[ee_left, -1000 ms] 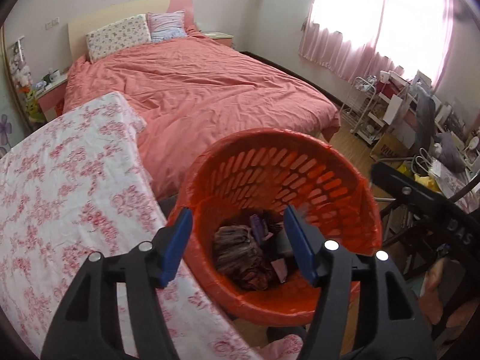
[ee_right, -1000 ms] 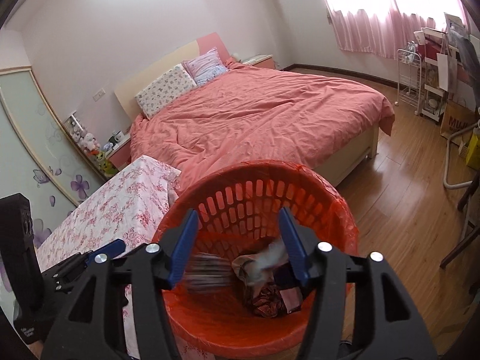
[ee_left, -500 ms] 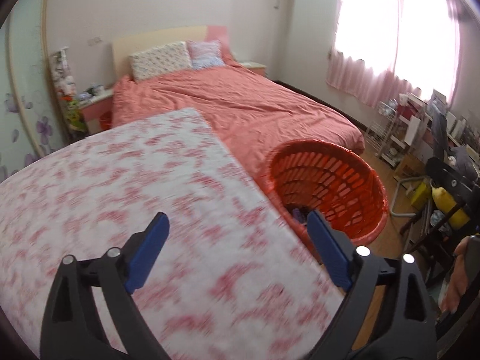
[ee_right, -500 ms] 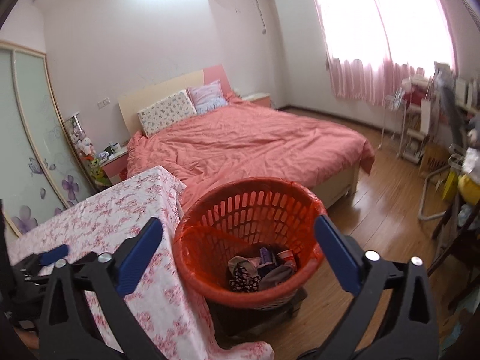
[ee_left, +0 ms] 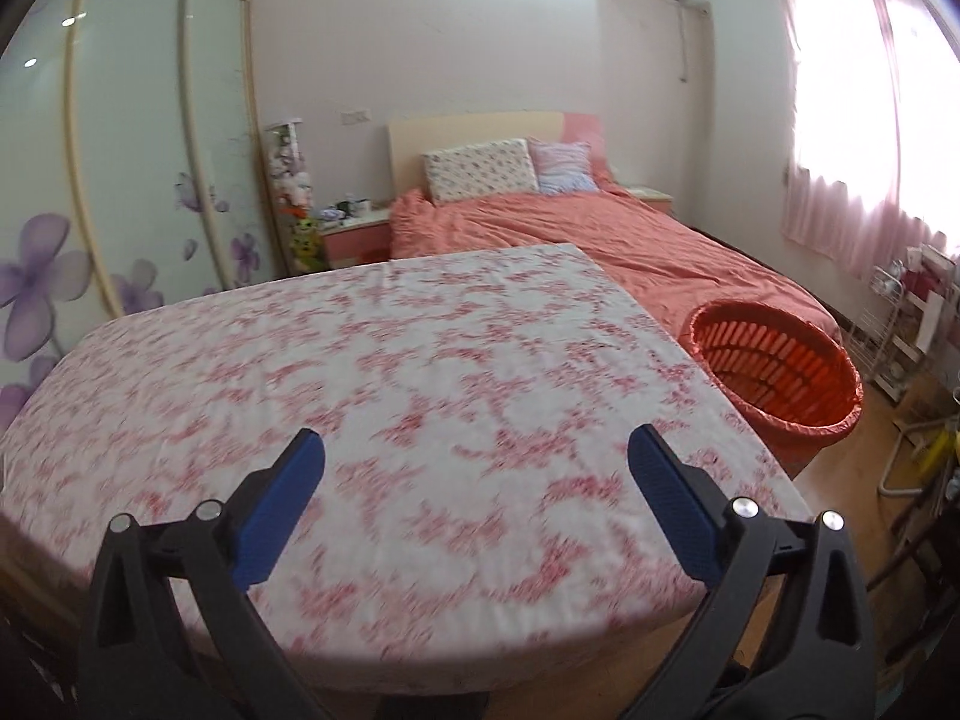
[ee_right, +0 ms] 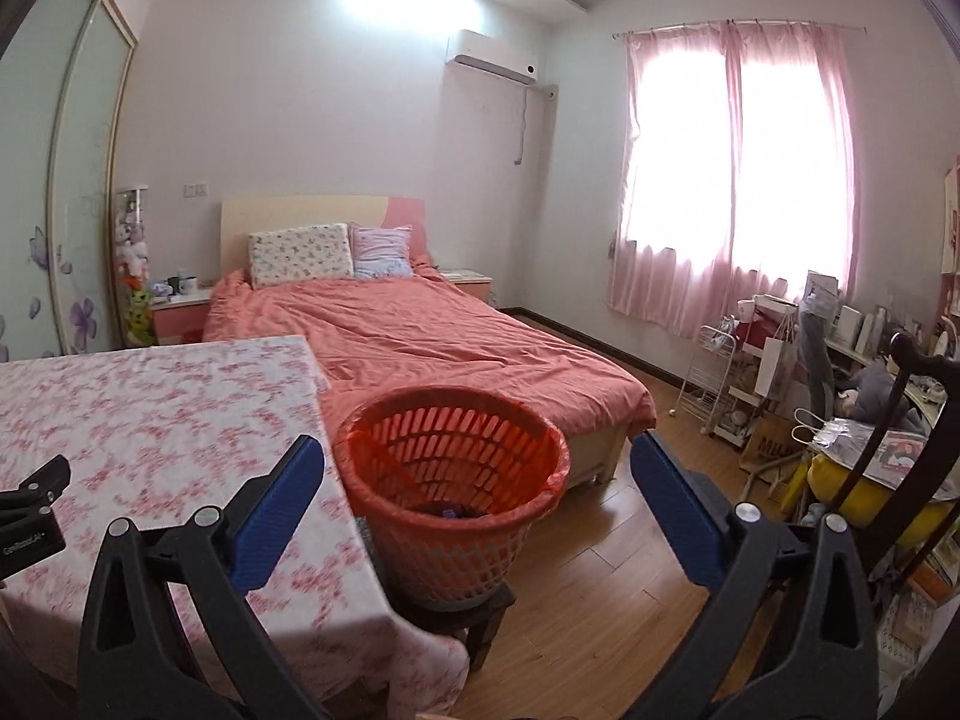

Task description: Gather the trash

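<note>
Wardrobe [ee_left: 120, 192]: sliding frosted doors with purple flower print, at the far left of the left wrist view.
Table [ee_left: 372, 396]: covered by a white cloth with pink floral print; its surface was blurred in both views.
Left gripper [ee_left: 474, 498]: held above the near part of the table, both blue-padded fingers spread wide, nothing between them.
Left gripper, seen from right wrist view [ee_right: 30, 510]: only a black part showed at the left edge, over the table.
Basket [ee_right: 453, 480]: orange slatted plastic, lined with an orange bag, upright on a small dark stool [ee_right: 474, 618] just beside the table's right edge.
Trash [ee_right: 447, 510]: a few dark items low inside the basket, mostly hidden by the rim; kinds could not be told.
Right gripper [ee_right: 477, 498]: fingers spread wide with the basket framed between them, empty, clear of the basket.
Bed [ee_right: 420, 336]: salmon cover, two pillows, behind table and basket.
Window [ee_right: 738, 174]: pink curtains, far right wall.
</note>
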Available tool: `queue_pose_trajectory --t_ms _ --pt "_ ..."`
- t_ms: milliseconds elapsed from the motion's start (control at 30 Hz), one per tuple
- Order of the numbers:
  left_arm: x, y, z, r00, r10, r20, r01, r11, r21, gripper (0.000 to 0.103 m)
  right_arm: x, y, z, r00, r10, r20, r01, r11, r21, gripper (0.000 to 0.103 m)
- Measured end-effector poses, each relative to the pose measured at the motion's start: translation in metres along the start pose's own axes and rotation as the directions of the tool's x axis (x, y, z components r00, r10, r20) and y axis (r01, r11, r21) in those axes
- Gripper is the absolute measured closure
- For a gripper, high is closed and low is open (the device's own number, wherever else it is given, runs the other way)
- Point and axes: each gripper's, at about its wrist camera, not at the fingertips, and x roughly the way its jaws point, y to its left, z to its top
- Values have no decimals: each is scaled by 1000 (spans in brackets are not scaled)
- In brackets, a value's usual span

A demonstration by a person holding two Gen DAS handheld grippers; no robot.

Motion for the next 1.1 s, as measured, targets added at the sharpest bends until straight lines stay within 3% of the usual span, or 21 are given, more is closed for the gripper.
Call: queue_pose_trajectory --t_ms 100,233,433,900,1100 --pt "-16 10 -12 1000 3 18 -2 999 -42 4 -9 6 -8 999 31 -20 -30 999 21 2" --pt "-31 15 -23 1000 0 23 1 997 -75 4 -17 15 -12 1000 14 -18 -13 1000 18 2" --pt "-48 15 -34 998 26 55 -23 998 -59 4 -19 21 -17 997 27 -68 -25 999 37 2" --pt "-48 17 -41 1000 18 -5 -18 996 -91 4 -20 22 -28 983 38 -182 -26 998 64 2" --pt "-48 16 -38 1000 3 -5 -4 995 -104 4 -21 21 -27 981 52 -188 -39 996 75 2"
